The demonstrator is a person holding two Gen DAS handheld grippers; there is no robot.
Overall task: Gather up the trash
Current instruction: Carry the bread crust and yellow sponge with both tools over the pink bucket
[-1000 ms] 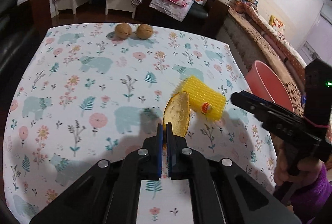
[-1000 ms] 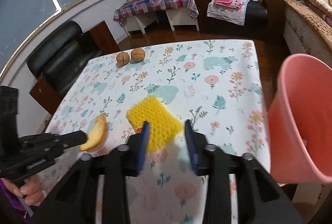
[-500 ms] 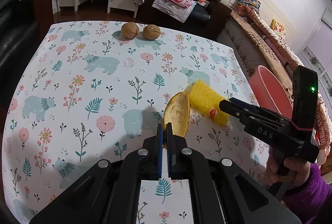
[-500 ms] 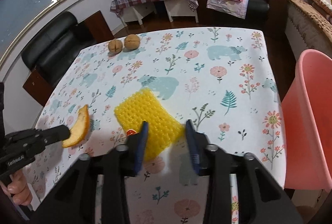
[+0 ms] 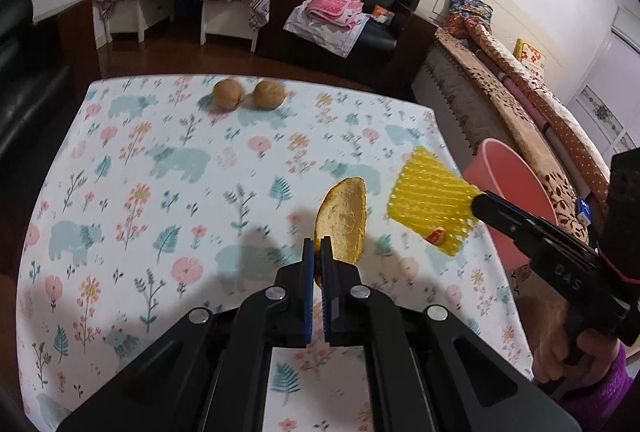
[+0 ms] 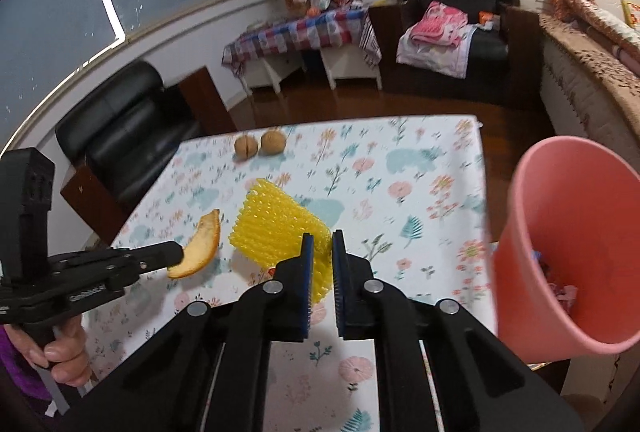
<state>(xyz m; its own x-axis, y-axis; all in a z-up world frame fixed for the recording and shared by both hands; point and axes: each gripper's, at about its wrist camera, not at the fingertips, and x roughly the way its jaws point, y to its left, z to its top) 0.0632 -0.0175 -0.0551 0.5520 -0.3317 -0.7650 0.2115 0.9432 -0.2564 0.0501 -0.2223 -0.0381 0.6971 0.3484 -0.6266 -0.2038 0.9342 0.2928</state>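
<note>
Yellow foam netting (image 6: 276, 228) hangs clamped in the right tongs (image 6: 320, 252), lifted off the floral bench (image 5: 160, 160). Just beside it, the left tongs (image 5: 316, 256) pinch an orange peel (image 5: 344, 220), also raised. A pink bin (image 6: 568, 232) with scraps inside stands past the bench's right edge; two walnuts (image 5: 248, 94) sit at the far edge.

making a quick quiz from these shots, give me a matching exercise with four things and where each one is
Things:
1. orange peel
2. yellow foam net
3. two walnuts
4. pink bin

Places:
A. beside the table's right edge
B. pinched in the left tool
C. far end of the tablecloth
D. pinched in the right tool

Pairs: 1-B, 2-D, 3-C, 4-A
</note>
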